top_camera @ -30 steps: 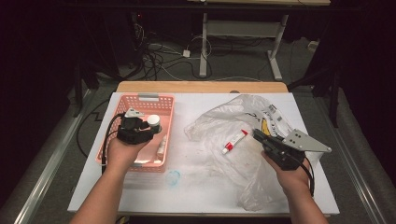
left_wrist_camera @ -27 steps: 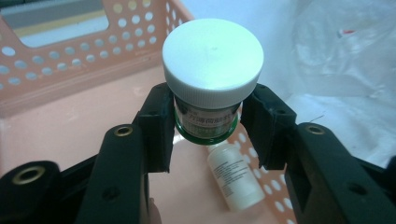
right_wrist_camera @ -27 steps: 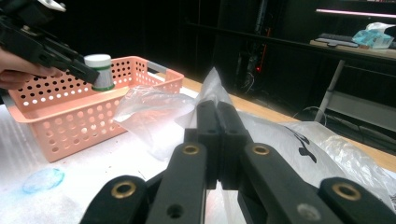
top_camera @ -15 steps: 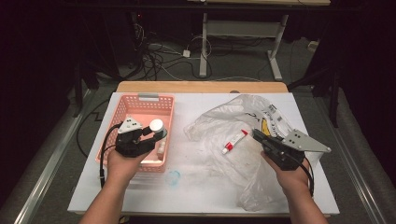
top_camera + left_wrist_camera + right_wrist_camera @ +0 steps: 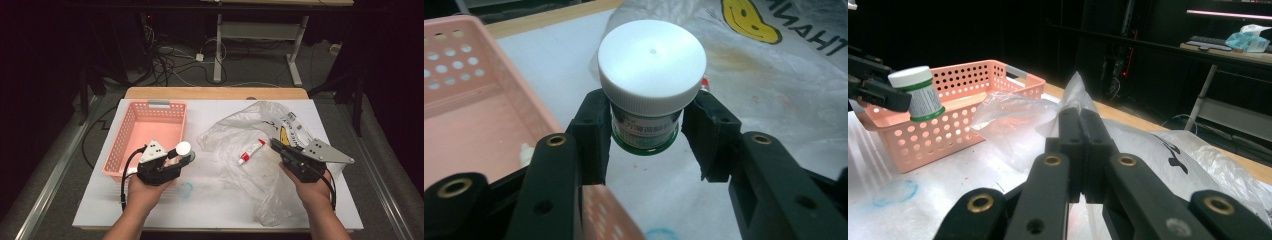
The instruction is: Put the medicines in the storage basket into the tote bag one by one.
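A small round jar with a smooth white ribbed-edge cap and a green-trimmed label sits clamped between the black jaws of the left gripper, held above the white table just right of the basket's near right corner. Half a second ago it hung over the basket; it has since come out toward the near right. The pink plastic basket, its walls full of round holes, holds a small whitish thing near its wall; I cannot tell what it is. The right gripper has its jaws pressed together on the crinkled clear plastic bag, unchanged. A red-and-white tube lies in the bag's folds.
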